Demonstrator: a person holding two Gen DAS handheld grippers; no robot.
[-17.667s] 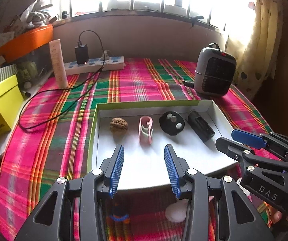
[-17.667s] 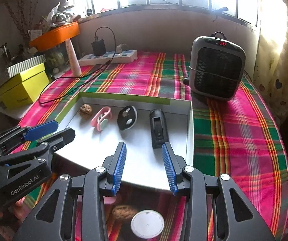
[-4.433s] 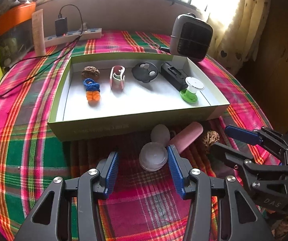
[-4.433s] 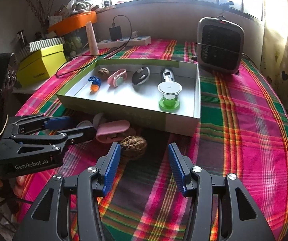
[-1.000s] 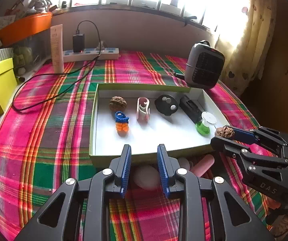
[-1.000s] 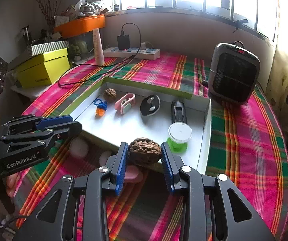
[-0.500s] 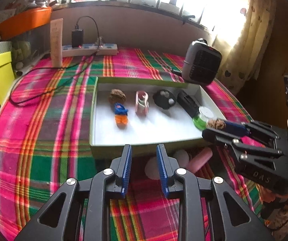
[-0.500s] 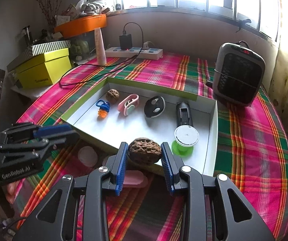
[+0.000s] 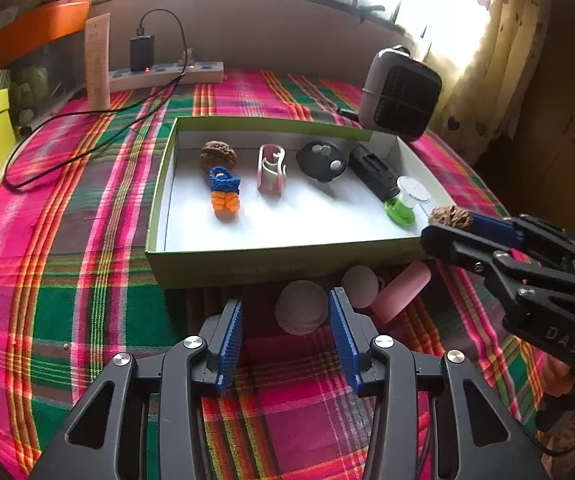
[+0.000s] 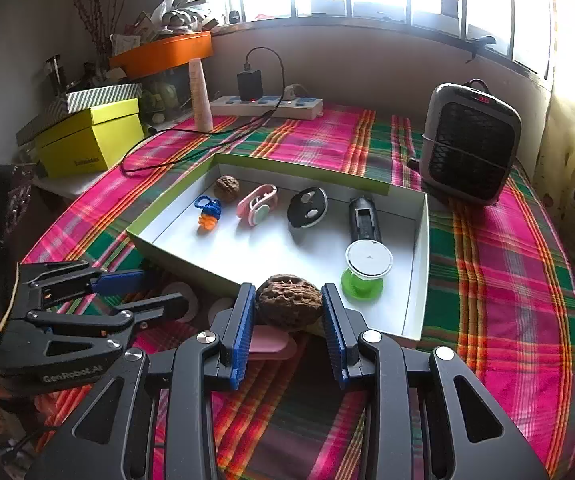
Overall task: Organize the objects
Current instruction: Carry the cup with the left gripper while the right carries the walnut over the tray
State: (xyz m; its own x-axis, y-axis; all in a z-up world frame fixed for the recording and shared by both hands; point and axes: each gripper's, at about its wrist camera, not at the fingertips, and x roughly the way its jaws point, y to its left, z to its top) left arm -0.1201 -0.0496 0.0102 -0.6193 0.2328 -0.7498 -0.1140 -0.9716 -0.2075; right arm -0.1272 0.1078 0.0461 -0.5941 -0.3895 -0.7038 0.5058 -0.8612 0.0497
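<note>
The right gripper (image 10: pixel 288 309) is clamped on a walnut (image 10: pixel 289 302) near the tray (image 10: pixel 418 264); the left gripper (image 9: pixel 286 312), its jaws just opening, stands apart around a pale disc (image 9: pixel 301 306), perhaps not touching it.

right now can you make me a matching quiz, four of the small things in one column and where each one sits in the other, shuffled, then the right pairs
Things
1. held walnut
2. green spool
3. pink case
4. blue and orange toy

Places
A. on the tablecloth, outside the box's near wall
B. between the right gripper's pads
C. in the box, just in front of the other walnut
D. in the box, near its right wall

Pairs: 1-B, 2-D, 3-A, 4-C
</note>
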